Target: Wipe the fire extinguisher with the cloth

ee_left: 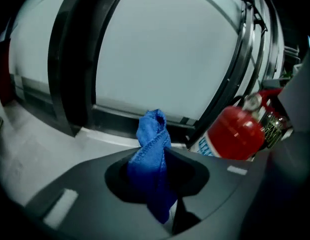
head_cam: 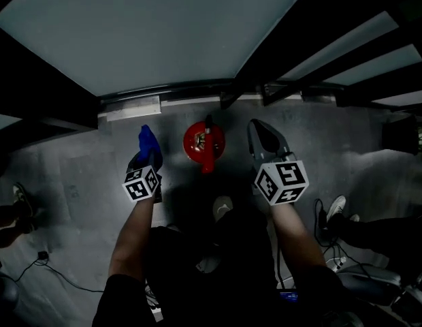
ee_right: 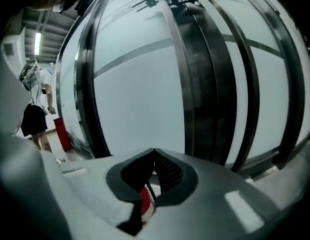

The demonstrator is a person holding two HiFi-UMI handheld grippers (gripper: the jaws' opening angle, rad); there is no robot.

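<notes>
Fire extinguisher (head_cam: 204, 144) first: in the head view it stands on the floor (head_cam: 82, 176) just in front of the glass wall (head_cam: 156, 33), between my two claws and touched by neither. The left claw (head_cam: 145, 157) carries the blue cloth (head_cam: 148, 140) just beside the cylinder, and the right claw (head_cam: 263, 133) hangs on the other side. My worry is that nothing steadies the extinguisher, so a sideways wipe could slide it or tip it against the glass. In the left gripper view the jaws are clamped on the cloth (ee_left: 152, 154), which sticks up as a narrow twisted bunch with the red cylinder (ee_left: 235, 134) off to the right. With so little fabric spread out I judge I would rub with a hard jaw edge as much as with cloth. A drag across the valve and handle on top could also snag the bunch and pull it free of the pinch. In the right gripper view the jaws meet at their tips with nothing between them, red showing only through the gap below, so that claw gives no support unless I open it and brace the body
</notes>
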